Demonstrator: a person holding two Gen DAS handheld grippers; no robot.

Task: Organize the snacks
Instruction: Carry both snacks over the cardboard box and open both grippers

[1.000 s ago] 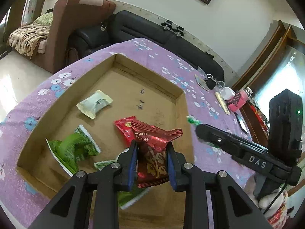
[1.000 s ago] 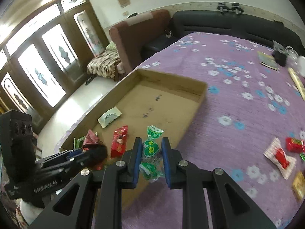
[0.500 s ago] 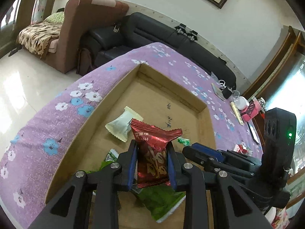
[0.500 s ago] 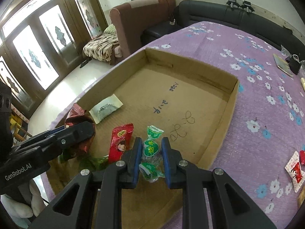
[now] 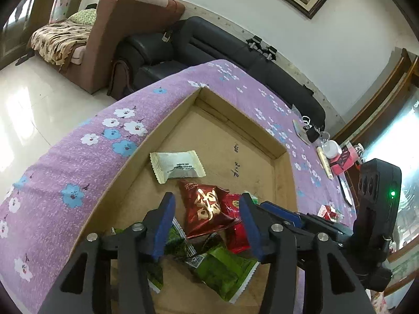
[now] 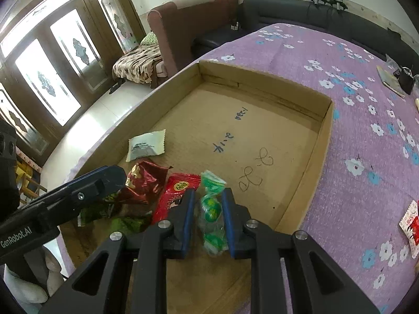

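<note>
Now the left hand-held gripper (image 5: 207, 219) has spread its fingers, and the dark red snack packet (image 5: 205, 210) it clamped half a second ago lies loose between them in the cardboard box (image 5: 167, 128). Right of it, the right hand-held gripper (image 6: 208, 210) stays clamped on the green candy (image 6: 210, 209), low over the box floor.

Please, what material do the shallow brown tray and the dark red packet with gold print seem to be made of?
The tray looks like plain corrugated cardboard, matte and uncoated: brown fibrous surface, folded walls, pen marks on its floor. The dark red packet looks like glossy foil or metallised plastic film: it shines, creases sharply, and has crimped ends. Which of the two cannot be told.
</note>
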